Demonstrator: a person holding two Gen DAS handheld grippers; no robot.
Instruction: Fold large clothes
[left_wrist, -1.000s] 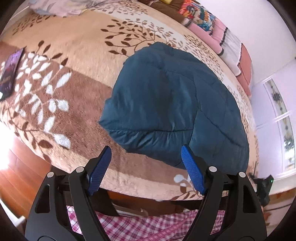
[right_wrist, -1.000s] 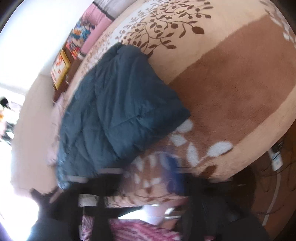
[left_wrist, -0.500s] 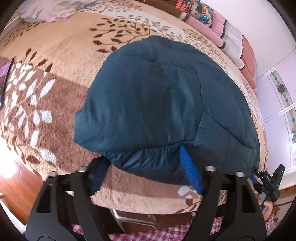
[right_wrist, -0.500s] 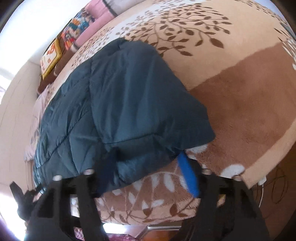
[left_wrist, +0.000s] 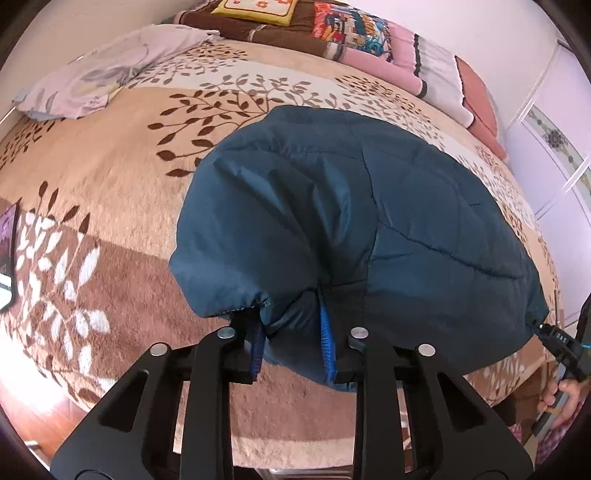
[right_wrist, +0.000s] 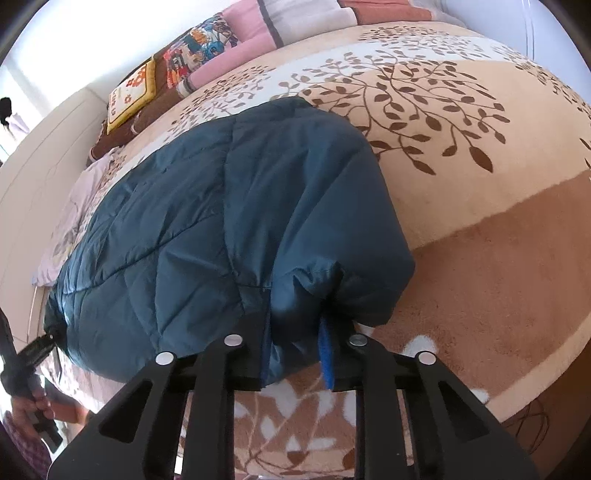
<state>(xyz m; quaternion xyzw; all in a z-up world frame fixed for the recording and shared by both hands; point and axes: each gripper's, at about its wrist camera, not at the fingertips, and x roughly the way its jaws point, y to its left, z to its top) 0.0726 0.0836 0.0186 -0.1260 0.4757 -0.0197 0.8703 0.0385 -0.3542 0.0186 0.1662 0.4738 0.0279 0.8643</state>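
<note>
A dark teal quilted jacket (left_wrist: 351, 229) lies on a bed covered by a beige and brown leaf-pattern blanket (left_wrist: 110, 192). My left gripper (left_wrist: 291, 339) is shut on the jacket's near left hem; fabric bunches between its blue pads (left_wrist: 327, 339). My right gripper (right_wrist: 295, 350) is shut on the jacket's (right_wrist: 229, 221) near right hem, with fabric between its blue pads (right_wrist: 325, 350). Each gripper shows at the edge of the other's view: the right one in the left wrist view (left_wrist: 565, 347), the left one in the right wrist view (right_wrist: 26, 358).
Pillows and folded bedding (left_wrist: 369, 33) line the head of the bed. A pale lilac cloth (left_wrist: 99, 70) lies at the far left. A dark book or tablet (left_wrist: 7, 254) sits at the left edge of the blanket. The bed's near edge drops to a wooden floor.
Both grippers moved forward onto the jacket's near hem and closed on it. They were open and short of the jacket before. The hem is now bunched and slightly lifted.
</note>
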